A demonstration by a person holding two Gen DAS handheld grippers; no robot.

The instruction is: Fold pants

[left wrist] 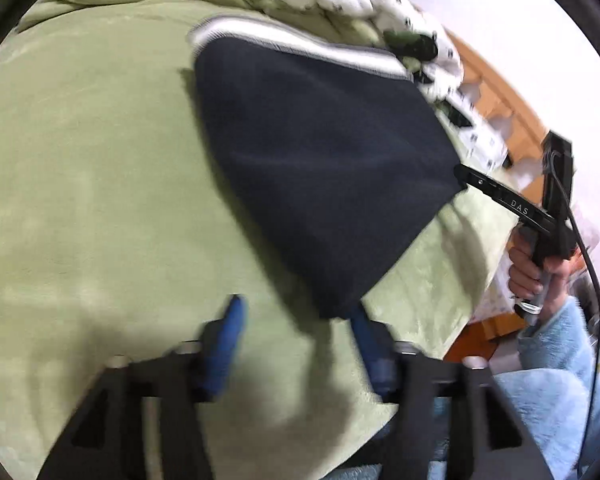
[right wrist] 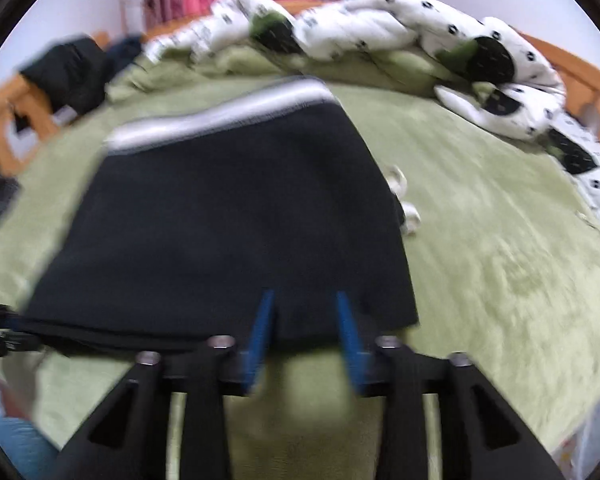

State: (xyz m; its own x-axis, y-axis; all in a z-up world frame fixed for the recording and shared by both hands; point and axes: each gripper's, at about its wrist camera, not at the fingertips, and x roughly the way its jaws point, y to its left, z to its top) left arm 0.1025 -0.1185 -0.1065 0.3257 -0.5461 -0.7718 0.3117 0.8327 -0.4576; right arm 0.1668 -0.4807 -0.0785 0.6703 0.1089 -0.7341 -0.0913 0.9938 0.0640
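Dark folded pants (left wrist: 316,168) with a grey-white waistband (right wrist: 220,120) lie flat on the green blanket (left wrist: 80,160). My left gripper (left wrist: 296,314) is open just above the blanket. Its right blue finger (left wrist: 362,328) sits at the near corner of the pants, and nothing is between its fingers. My right gripper (right wrist: 304,300) is open too, with both blue fingers (right wrist: 265,312) over the near edge of the pants. In the left wrist view the right gripper (left wrist: 462,172), held by a hand (left wrist: 528,268), has its tips at the right corner of the pants.
A white duvet with black spots (right wrist: 380,24) is bunched along the far side of the bed. The wooden bed frame (right wrist: 580,76) runs behind it. Dark clothes (right wrist: 68,68) sit at the far left. White cord ends (right wrist: 406,200) poke out beside the pants.
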